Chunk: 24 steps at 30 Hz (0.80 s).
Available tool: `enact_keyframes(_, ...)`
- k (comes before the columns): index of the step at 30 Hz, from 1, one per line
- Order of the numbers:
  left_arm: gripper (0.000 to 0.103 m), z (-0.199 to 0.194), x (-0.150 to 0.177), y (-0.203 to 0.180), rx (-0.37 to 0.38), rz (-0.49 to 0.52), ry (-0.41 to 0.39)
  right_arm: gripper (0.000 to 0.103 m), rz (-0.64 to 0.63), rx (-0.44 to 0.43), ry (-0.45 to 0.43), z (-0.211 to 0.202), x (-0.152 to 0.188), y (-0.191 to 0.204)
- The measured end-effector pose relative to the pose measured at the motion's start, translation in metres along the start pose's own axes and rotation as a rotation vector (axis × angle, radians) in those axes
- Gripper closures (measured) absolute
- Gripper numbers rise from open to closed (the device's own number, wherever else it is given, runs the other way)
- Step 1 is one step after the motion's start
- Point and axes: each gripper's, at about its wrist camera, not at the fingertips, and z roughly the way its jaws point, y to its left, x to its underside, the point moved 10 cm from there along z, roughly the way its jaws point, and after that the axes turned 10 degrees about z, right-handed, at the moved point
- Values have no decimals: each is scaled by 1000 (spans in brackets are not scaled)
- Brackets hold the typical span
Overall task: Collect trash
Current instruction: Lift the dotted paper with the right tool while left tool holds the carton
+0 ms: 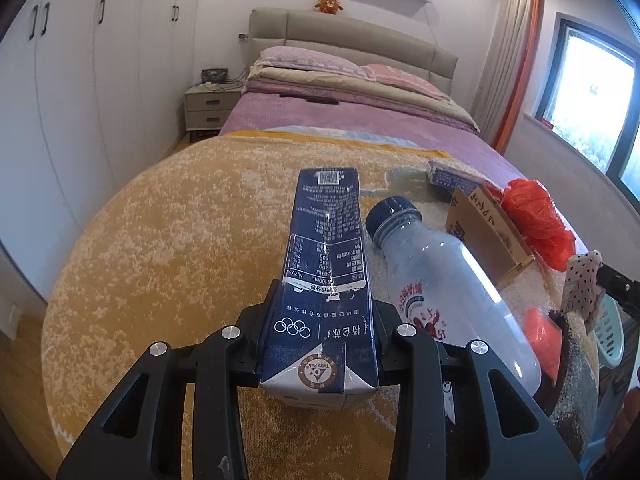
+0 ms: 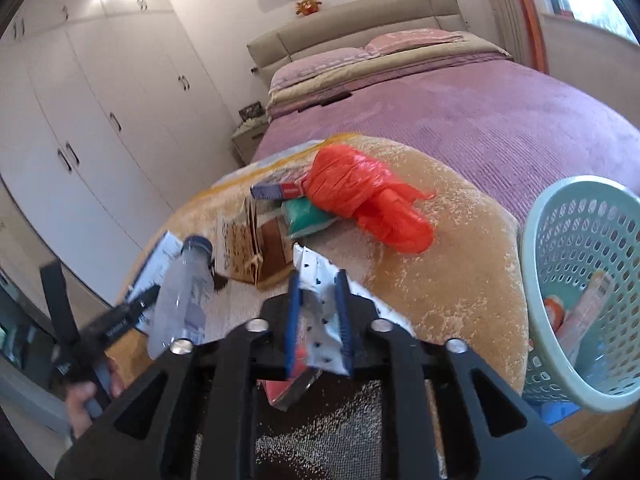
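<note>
My left gripper (image 1: 320, 332) is shut on a dark blue milk carton (image 1: 326, 240) that points away over the yellow blanket (image 1: 180, 220). An empty clear bottle (image 1: 444, 292) with a blue cap lies just right of it. My right gripper (image 2: 320, 320) is shut on a crumpled white dotted wrapper (image 2: 320, 304), held above the blanket near the pale green basket (image 2: 576, 208). It also shows at the right edge of the left wrist view (image 1: 580, 284). A red plastic bag (image 2: 368, 196), a cardboard box (image 2: 256, 248), a teal packet (image 2: 306, 214) and a small blue box (image 2: 274, 191) lie on the blanket.
The basket holds some trash, including an orange-and-white item (image 2: 556, 308). The purple bed (image 2: 480, 120) stretches behind, with white wardrobes (image 1: 80, 100) on the left and a nightstand (image 1: 210, 108). The window (image 1: 596, 100) is at the right.
</note>
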Motion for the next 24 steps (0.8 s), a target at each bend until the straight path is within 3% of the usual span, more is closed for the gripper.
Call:
enact_keyframes(4, 69, 2, 1, -1, 6, 4, 5, 72, 39, 43, -16, 4, -13, -18)
enact_keyframes(11, 69, 2, 0, 0, 16, -5, 4, 71, -17, 11, 13, 20, -23, 2)
enact_keyframes(15, 69, 2, 1, 0, 16, -3, 2, 48, -30, 38, -14, 12, -21, -6)
enact_keyframes(17, 69, 2, 1, -1, 14, 1, 2, 47, -46, 63, -15, 8, -14, -14)
enact_keyframes(21, 69, 2, 2, -4, 15, 10, 6, 33, -62, 116, 25, 16, -4, -33)
enact_keyframes(24, 69, 4, 3, -6, 17, 19, 17, 33, -101, 132, 85, 36, -2, -39)
